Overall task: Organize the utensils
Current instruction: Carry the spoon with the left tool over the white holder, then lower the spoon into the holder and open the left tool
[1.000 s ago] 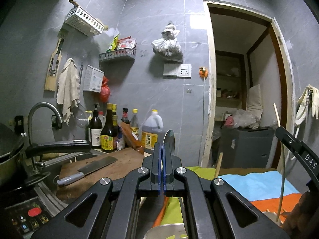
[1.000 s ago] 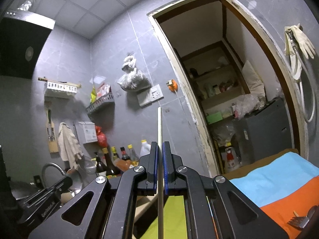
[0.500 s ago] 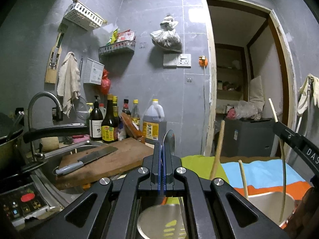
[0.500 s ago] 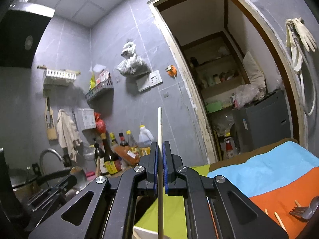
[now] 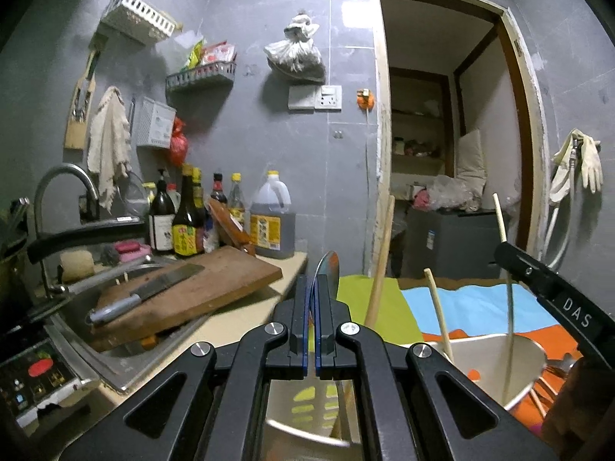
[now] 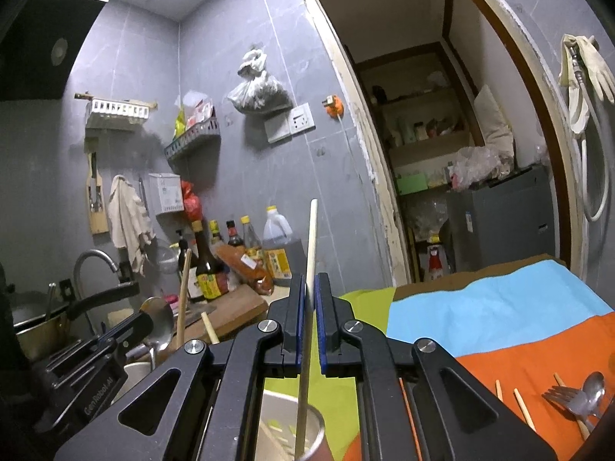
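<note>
- Right gripper (image 6: pixel 311 307) is clamping a chopstick (image 6: pixel 309 269) between blue pads, jaws nearly together; the stick is standing upright with its lower end inside the cup (image 6: pixel 307 434) directly below.
- Left gripper (image 5: pixel 316 307) is pinching a spoon (image 5: pixel 326 269) edge-on, bowl end pointing up, above what appears to be a second metal cup (image 5: pixel 303 411); that container is blurred and largely hidden by the gripper frame.
- Progress, as judged: sorting is partly done. In the left view, a wooden handle (image 5: pixel 380 257) and a chopstick are already leaning in the right-hand cup (image 5: pixel 526 361), where the held stick is also entering.
- Remaining: a fork (image 6: pixel 565 399), a spoon and several loose chopsticks (image 6: pixel 522 407) are lying on the orange part of the cloth (image 6: pixel 499 307), well apart from the cup. Both held items are not yet released.
- Materials: chopsticks are pale, thin, round rods, probably bamboo or wood; spoon, fork and cups are polished metal, smooth and reflective, likely slippery under the pads.
- Cloth is a matte sheet in green, blue and orange blocks, lying flat.
- Surroundings: a worn wooden board (image 5: pixel 200 288) carrying a cleaver (image 5: pixel 146 296) is resting over the sink edge; bottles (image 5: pixel 188 223) are standing against the grey tiled wall.
</note>
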Motion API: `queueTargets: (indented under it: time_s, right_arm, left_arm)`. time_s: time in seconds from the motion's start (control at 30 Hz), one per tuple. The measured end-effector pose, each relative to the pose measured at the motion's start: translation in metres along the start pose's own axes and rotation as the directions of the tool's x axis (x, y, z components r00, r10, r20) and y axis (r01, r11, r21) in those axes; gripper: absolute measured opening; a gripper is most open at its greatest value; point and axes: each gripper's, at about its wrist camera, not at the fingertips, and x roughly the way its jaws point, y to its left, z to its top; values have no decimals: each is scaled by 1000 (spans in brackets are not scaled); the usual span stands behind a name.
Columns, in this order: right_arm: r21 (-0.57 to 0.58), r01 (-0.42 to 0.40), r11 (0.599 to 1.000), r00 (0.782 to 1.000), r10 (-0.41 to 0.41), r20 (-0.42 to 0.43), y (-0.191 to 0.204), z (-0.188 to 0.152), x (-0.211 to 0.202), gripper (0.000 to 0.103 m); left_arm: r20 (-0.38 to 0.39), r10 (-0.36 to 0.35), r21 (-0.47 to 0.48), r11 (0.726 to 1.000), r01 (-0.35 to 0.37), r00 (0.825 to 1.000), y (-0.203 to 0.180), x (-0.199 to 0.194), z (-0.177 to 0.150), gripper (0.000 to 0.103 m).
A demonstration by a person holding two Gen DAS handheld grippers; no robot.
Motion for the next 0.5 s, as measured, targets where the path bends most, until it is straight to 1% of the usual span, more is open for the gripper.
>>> queueTargets:
  time_s: [0.17,0.3,0.5]
  right_arm:
    - [-11,-3,1000,1000,2,-28,-1,-3,-3,5]
    - [-18,-7,1000,999,6,-42,-2,-4,-7,6]
    - [-21,-14,1000,997,13,-73,-2,-6,-8,7]
  left_arm:
    - [-39,-52,-43,998,50,998,5,-5,0,2]
    - [-66,-71,-46,997,68,995,5,-6,-1,2]
    - [-104,-104,-84,992,96,989,8,-6,-1,3]
